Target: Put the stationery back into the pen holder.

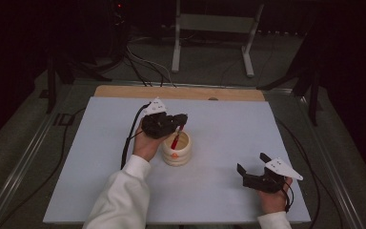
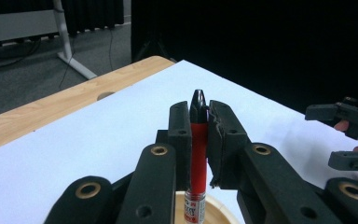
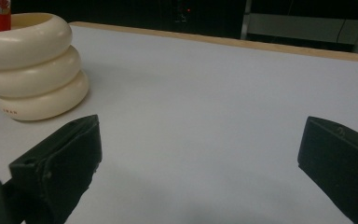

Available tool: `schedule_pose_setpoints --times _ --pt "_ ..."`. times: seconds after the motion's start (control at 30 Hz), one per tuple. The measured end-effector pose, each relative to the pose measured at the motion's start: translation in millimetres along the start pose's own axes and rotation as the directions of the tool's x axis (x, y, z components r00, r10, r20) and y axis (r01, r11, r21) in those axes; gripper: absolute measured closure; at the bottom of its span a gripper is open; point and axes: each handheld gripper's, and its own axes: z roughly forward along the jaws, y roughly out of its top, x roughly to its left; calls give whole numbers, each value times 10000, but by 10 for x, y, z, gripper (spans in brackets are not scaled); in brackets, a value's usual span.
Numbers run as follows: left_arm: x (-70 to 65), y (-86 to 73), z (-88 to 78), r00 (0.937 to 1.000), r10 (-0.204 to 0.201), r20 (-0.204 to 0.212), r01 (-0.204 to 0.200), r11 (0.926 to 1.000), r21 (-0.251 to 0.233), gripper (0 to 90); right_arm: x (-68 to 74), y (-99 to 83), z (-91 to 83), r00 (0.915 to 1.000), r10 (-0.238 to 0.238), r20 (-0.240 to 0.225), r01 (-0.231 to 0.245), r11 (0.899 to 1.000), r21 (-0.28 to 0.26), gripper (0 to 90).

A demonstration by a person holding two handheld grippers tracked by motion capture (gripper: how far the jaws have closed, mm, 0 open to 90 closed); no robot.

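Left of centre in the high view: left gripper (image 1: 180,125) clamped on a red marker (image 1: 176,140), jaws pressed against its barrel just below the black cap. Marker upright, slightly tilted, lower end inside the cream ribbed pot (image 1: 177,151) at mid-frame on the pale table sheet (image 1: 228,124). Whether its tip reaches the pot's bottom, hard to tell. Lower right of the frame: right gripper (image 1: 252,163) low over the sheet, jaws spread wide, nothing between them, well apart from the pot.
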Motion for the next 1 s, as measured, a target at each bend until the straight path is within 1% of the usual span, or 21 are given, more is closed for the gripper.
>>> schedule_pose_setpoints --times 0.1,0.33,0.53,0.87,1.0 --pt "-2 -18 8 10000 5 -16 -5 10000 3 810 0 0 0 10000 -10 1 10 10000 10 0" --pt "-1 -103 35 9999 -133 -25 133 9999 54 810 1 0 -1 10000 -14 -4 14 10000 10 0" --pt "-2 -190 70 9998 -208 -25 209 9995 240 809 4 -1 -1 10000 -31 -3 31 10000 21 0" --pt "-6 -258 103 9997 -247 -35 248 9988 428 809 4 0 0 10000 -32 -4 32 10000 24 0" --pt "-6 -298 118 9995 -304 -77 308 9976 622 808 3 -1 -1 10000 -28 1 28 10000 23 0"
